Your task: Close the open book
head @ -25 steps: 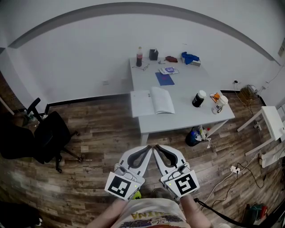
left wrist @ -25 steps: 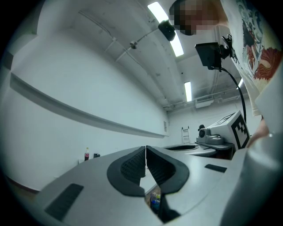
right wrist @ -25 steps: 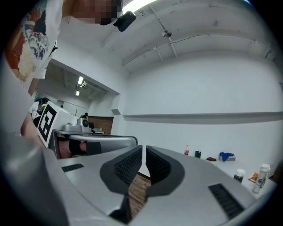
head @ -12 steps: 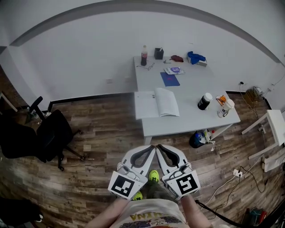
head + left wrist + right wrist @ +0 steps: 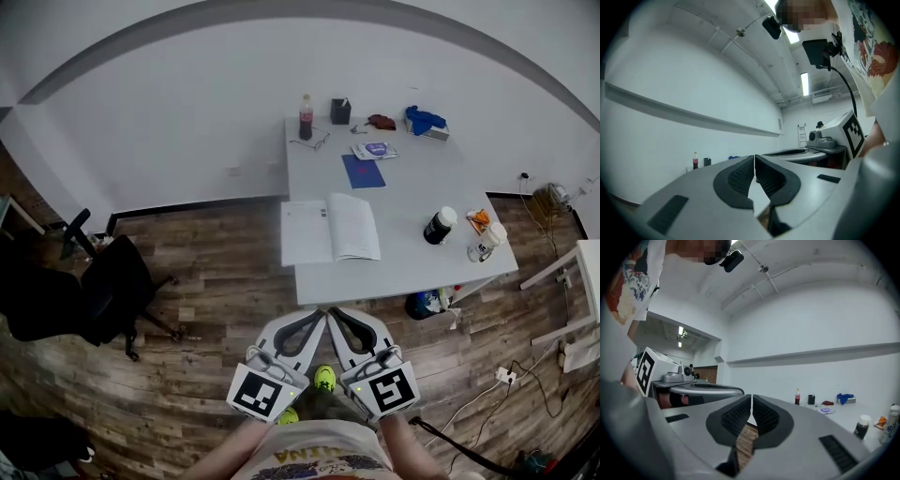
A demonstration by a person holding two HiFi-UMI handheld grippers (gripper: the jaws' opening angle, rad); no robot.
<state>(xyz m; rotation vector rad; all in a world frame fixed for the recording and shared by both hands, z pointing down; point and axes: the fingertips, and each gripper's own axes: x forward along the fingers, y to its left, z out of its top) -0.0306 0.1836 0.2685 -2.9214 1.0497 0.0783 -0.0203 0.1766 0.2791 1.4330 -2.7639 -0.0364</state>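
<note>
At the left of the head view, a black office chair on wheels (image 5: 105,289) stands on the brown wooden plank floor (image 5: 206,267). Low in the middle, the person holds two tools side by side. Both point up the picture toward the table.

The left gripper (image 5: 319,316) is grey with a black-and-white marker cube. Its jaws are pressed together with nothing between them. In the left gripper view its dark pads (image 5: 739,179) meet at the tips.

Above the tools, and well apart from them, stands the long pale grey table (image 5: 412,187). The open white paper book (image 5: 330,230) lies flat near the table's lower left corner. Its left page reaches the table's left edge.

The right gripper (image 5: 332,314) is just beside the left one. Its jaws are pressed together too, and it is empty.

At the top end of the table stands a bottle of dark drink with a red cap (image 5: 306,117). A flat dark blue notebook (image 5: 363,172) lies just above the book. At the top right is a bright blue cloth (image 5: 425,119). Near the table's right edge stands a black jar with a white lid (image 5: 438,225).
</note>
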